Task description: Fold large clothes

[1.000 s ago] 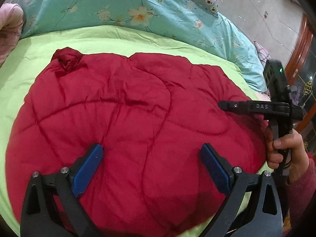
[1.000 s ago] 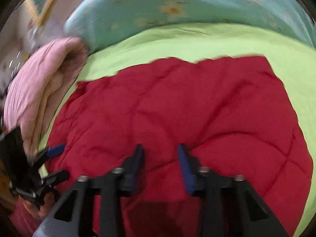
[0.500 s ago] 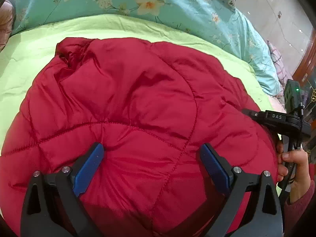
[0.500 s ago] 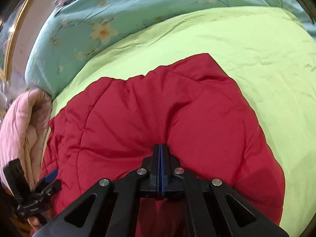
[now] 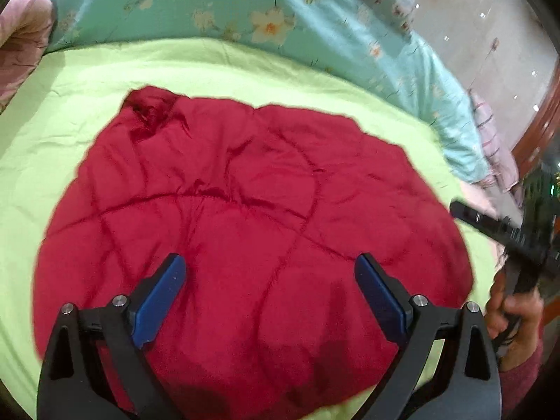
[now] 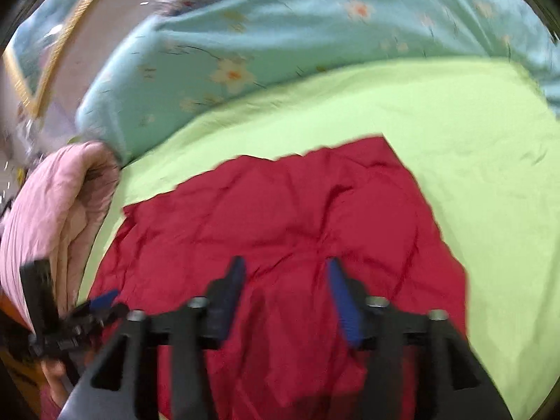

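My right claw [image 6: 285, 297] has just sprung apart, dropping the red quilted jacket [image 5: 245, 227] folded on the green bedsheet [image 5: 87, 105]; left claw [image 5: 269, 294] spread, empty. Blurred, but this fold seems finished.

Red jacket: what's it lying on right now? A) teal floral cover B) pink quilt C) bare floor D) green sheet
D: the red jacket lies spread flat with green sheet showing around its edges in both wrist views; neither gripper holds it.
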